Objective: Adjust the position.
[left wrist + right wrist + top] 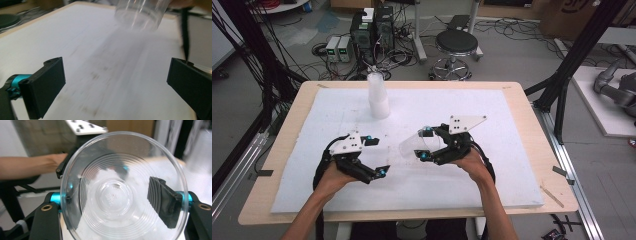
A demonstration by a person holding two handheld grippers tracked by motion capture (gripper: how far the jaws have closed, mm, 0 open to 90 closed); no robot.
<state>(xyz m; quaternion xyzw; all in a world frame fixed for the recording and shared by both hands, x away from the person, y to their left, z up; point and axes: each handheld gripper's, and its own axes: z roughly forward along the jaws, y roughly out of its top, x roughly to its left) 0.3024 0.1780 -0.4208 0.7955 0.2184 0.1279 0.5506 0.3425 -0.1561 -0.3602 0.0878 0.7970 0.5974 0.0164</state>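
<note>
The cup (123,187) sits nearest the lens in the right gripper view, mouth toward the camera and base away, so that view looks straight down its long axis. The right tongs (424,143) are closed on it, one pad on each side of the wall, gripping across the axis near the base half. In the high view the cup (416,146) lies on its side in that grip, raised just above the foam sheet (492,150), with the base pointing toward the left tongs (378,155) and the mouth back toward the right hand (472,162).

The left tongs stand wide and hold nothing. In the left gripper view the cup base (140,15) lies ahead of and above the two open pads (47,85), tilted, not yet between them. The governing relation: the cup lies directly between the two tongs, its axis roughly along the line joining them. The right tongs hold it; the left tongs are near but apart from it.

Beyond both tongs, toward the far edge of the counter (287,130), a stack of cups (377,96) stands upright, mouth down, well apart from the held cup. Judgement: the held cup is probably bound for either the stack or a handover; a left grip would need to close across the base end.
</note>
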